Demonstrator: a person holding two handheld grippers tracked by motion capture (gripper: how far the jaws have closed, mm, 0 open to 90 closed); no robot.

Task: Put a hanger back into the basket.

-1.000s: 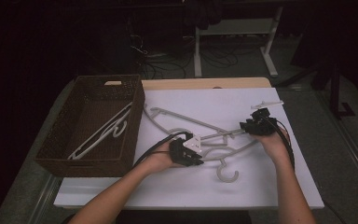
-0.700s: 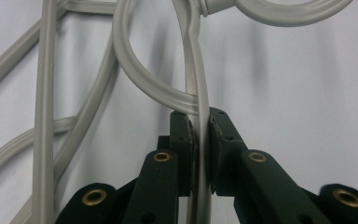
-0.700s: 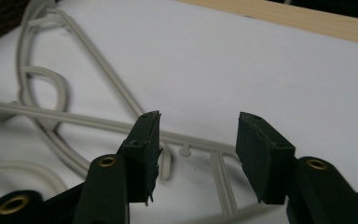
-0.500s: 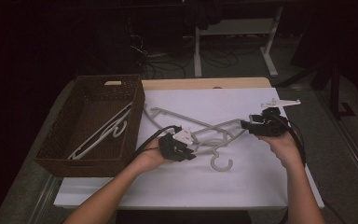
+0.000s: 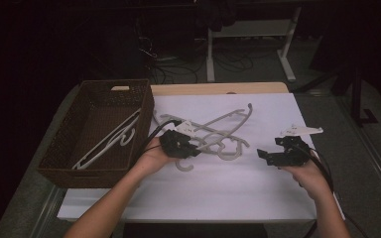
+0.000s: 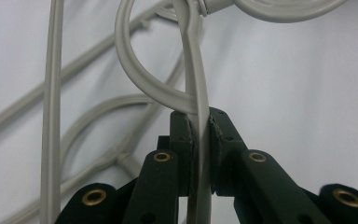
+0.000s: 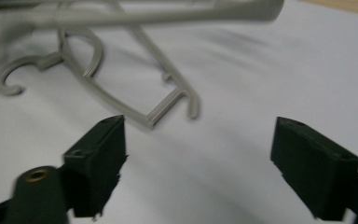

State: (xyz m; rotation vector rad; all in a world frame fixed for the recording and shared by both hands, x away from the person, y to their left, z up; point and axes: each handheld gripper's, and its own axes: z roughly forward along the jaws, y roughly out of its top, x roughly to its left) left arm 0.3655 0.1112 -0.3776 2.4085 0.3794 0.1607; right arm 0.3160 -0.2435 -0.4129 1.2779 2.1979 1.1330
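In the high view my left gripper [image 5: 193,148] is shut on a grey plastic hanger [image 5: 238,119], whose arm rises up and to the right off the white sheet. The left gripper view shows the pads [image 6: 216,135] pressing the hanger's thin bar [image 6: 193,70] just below its round hook. A second grey hanger [image 5: 206,128] lies beneath it on the sheet. My right gripper [image 5: 269,154] is off to the right, apart from the hangers. Its jaws have just been opening and stand wide with nothing between them [image 7: 200,140]; the grey hangers [image 7: 121,98] lie beyond.
A dark woven basket [image 5: 116,85] stands at the left with a white hanger [image 5: 111,141] inside. The white sheet [image 5: 228,193] covers the table. Dark floor, cables and a table frame lie beyond the far edge.
The right gripper has let go of the grey hanger's end, opened, and moved away to the right. The left gripper has lifted its end of the hanger.
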